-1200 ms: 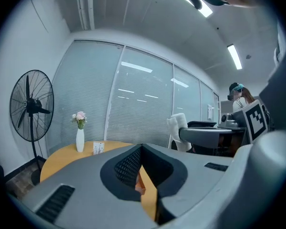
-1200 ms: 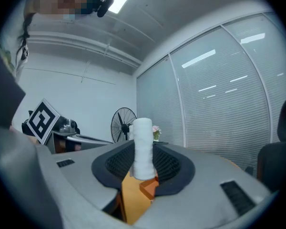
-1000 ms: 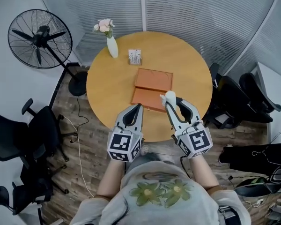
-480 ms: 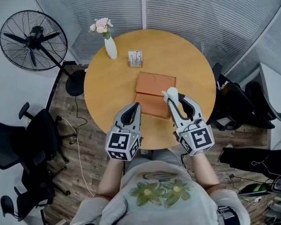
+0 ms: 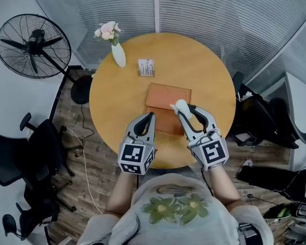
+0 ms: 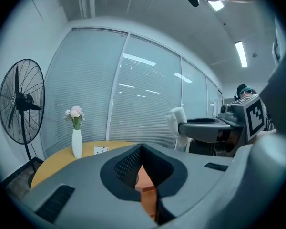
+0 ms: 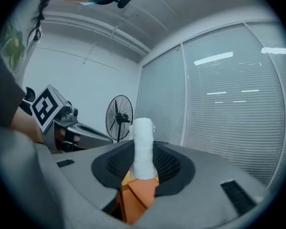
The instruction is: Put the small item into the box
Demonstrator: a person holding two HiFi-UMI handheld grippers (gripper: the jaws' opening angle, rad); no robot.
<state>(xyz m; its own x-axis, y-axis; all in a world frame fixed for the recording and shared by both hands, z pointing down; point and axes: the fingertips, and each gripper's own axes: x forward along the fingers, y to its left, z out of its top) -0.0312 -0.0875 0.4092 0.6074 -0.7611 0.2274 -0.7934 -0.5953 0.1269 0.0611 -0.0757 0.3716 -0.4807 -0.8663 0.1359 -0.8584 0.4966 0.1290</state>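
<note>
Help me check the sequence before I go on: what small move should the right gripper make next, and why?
Probably lower the right gripper toward the box. Its jaws are clamped on the white roll, which in the head view already appears over the box. I cannot tell whether the box is open.

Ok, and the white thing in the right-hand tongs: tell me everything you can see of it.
The small white cylindrical item looks soft, like rolled cloth or foam, plain and unmarked. It is clamped between the pads of the right tongs, with its rounded end poking past their tips. In the head view it is held over the near half of the flat orange box on the round wooden table. It appears to touch only the tongs.
</note>
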